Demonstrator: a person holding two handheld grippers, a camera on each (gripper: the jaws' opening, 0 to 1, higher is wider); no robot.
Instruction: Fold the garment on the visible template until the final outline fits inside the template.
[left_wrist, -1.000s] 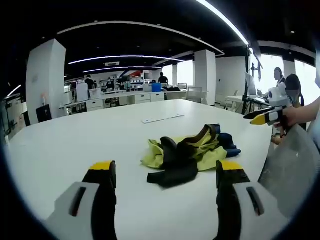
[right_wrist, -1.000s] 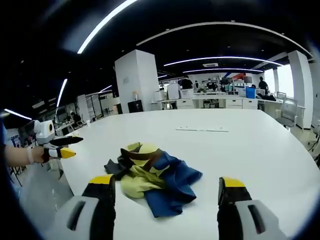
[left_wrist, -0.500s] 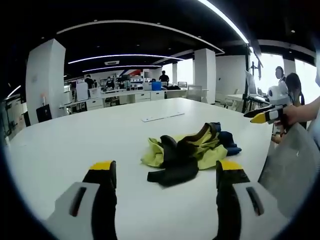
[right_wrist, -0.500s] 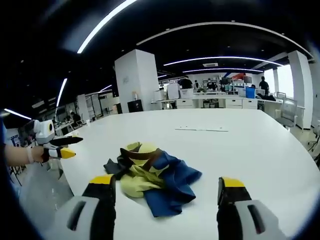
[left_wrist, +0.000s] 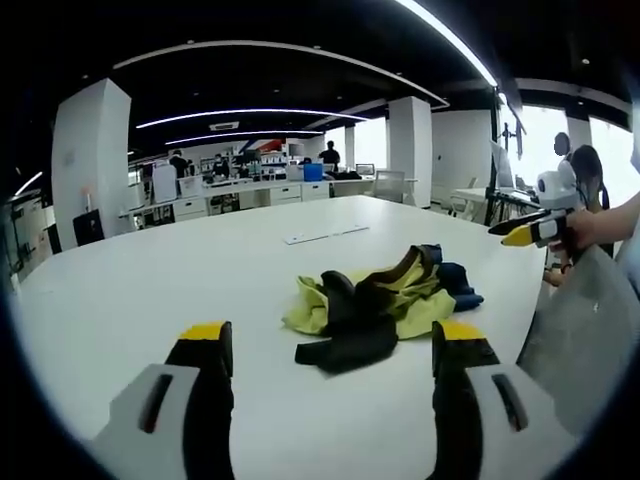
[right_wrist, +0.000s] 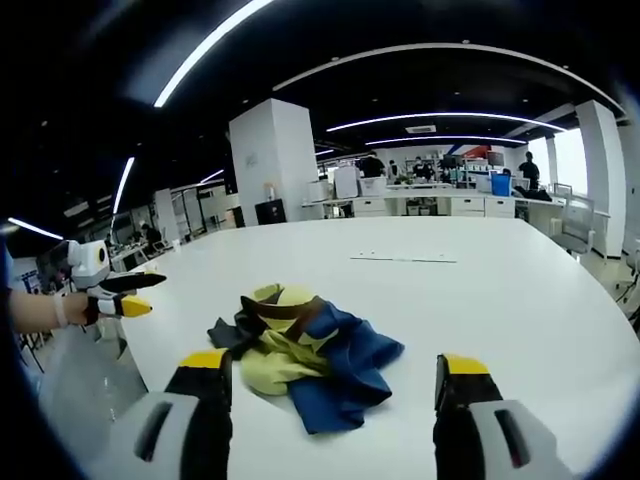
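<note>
- Nearest in the left gripper view, the left hand-held gripper (left_wrist: 332, 350) stands with its two yellow-tipped jaws spread wide, nothing between them, held above the white surface (left_wrist: 130, 290)
- In the right gripper view the right hand-held gripper (right_wrist: 337, 378) is the same: jaws wide apart, holding nothing, above the surface (right_wrist: 500, 290)
- Just beyond the jaws lies the garment (left_wrist: 380, 305), crumpled in a heap on the surface (yellow-green, black and blue cloth with a brown band), a black sleeve trailing toward the left hand-held gripper
- From the other side the garment (right_wrist: 300, 350) shows its blue part nearest, yellow-green in the middle, black at the left edge; neither gripper touches it
- Each gripper shows in the other's view, held out off the surface edge in a person's hand: the right one (left_wrist: 528, 232) at the right, the left one (right_wrist: 115, 292) at the left, both well apart from the garment
- Further along the surface lie thin white strips (left_wrist: 322, 236), also seen as (right_wrist: 405, 259)
- At the far end, white pillars (right_wrist: 272, 160) and desks with people (left_wrist: 328, 156) among them
</note>
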